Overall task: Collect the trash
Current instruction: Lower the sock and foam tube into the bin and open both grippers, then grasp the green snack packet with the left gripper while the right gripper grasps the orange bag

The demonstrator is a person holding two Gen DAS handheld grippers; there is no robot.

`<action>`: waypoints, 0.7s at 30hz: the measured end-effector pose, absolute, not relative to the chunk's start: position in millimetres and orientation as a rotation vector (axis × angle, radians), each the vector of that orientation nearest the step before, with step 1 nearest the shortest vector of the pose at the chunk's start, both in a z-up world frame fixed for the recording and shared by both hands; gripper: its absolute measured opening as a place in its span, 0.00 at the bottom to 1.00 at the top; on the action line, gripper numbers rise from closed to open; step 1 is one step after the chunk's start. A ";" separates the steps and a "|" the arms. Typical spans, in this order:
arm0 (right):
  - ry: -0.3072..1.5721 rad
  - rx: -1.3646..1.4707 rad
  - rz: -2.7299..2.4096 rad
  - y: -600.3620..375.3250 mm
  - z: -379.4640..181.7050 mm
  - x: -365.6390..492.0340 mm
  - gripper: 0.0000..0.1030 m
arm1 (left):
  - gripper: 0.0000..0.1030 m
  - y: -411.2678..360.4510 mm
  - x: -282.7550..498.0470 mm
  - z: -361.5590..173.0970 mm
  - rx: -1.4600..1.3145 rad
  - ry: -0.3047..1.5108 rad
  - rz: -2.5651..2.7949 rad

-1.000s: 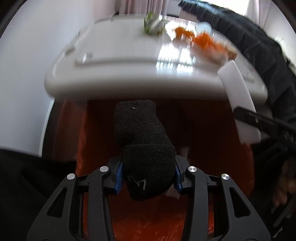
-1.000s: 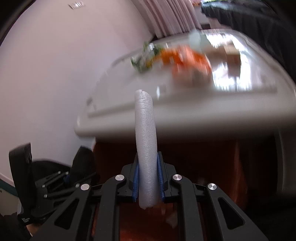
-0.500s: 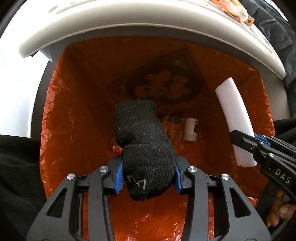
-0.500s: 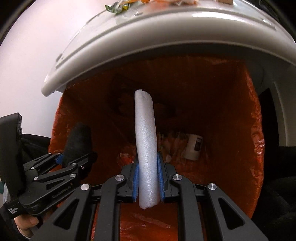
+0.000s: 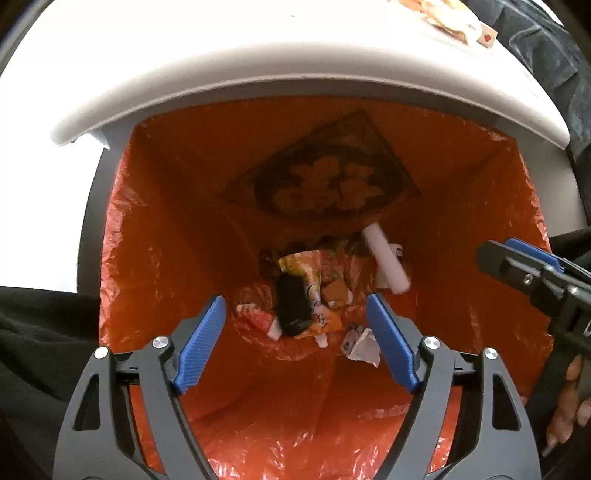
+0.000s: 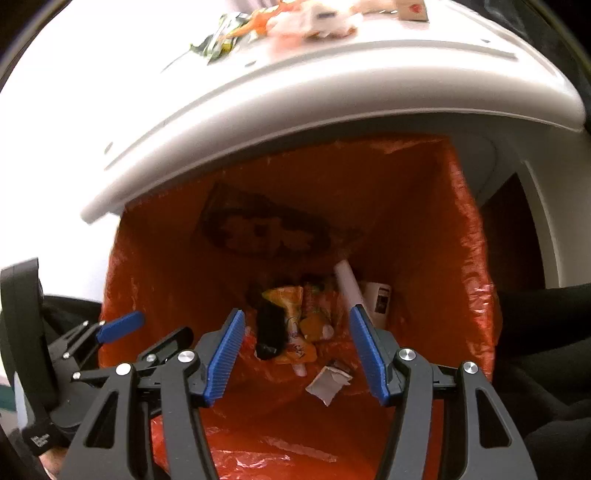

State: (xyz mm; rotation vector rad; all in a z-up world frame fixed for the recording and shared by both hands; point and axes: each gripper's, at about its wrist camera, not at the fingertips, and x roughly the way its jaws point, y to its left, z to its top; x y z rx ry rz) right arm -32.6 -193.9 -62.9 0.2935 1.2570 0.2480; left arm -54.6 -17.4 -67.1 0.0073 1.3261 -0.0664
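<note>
Both grippers hang over a bin lined with an orange bag (image 5: 177, 229) (image 6: 458, 236). My left gripper (image 5: 295, 338) has its jaws opening and nothing between them. Far below it, a black sock (image 5: 293, 306) (image 6: 271, 328) lies on the rubbish at the bottom. My right gripper (image 6: 295, 354) also has its jaws opening and holds nothing. A white foam tube (image 5: 386, 264) (image 6: 349, 284) leans against the bag's far side at the bottom. Each gripper shows at the edge of the other's view, the right gripper (image 5: 524, 273) and the left gripper (image 6: 122, 325).
Orange wrappers (image 5: 306, 273), a white carton scrap (image 5: 362, 347) and a small white cup (image 6: 380, 299) lie in the bin. A white table edge (image 5: 258, 62) overhangs the far side, with wrappers (image 6: 291, 18) on top. Dark cloth (image 5: 33, 350) borders the bin.
Both grippers opened. The black sock dropped from the left one and the foam tube from the right one into the bin. Both grippers sank lower over the opening.
</note>
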 end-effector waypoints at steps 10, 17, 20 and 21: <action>1.244 0.319 0.254 -194.9 -52.2 -28.4 0.59 | 0.75 -11.0 -56.1 -52.6 -0.022 1.275 -0.070; 1.116 0.239 0.282 -203.9 9.7 7.6 0.77 | 0.81 13.4 -54.5 42.2 -0.119 0.971 -0.195; 1.057 0.195 0.258 -209.9 34.8 35.2 0.82 | 0.87 27.3 -54.0 89.8 -0.110 0.788 -0.208; 1.034 0.199 0.253 -213.4 45.0 50.9 0.84 | 0.88 32.7 -52.0 106.3 -0.111 0.727 -0.210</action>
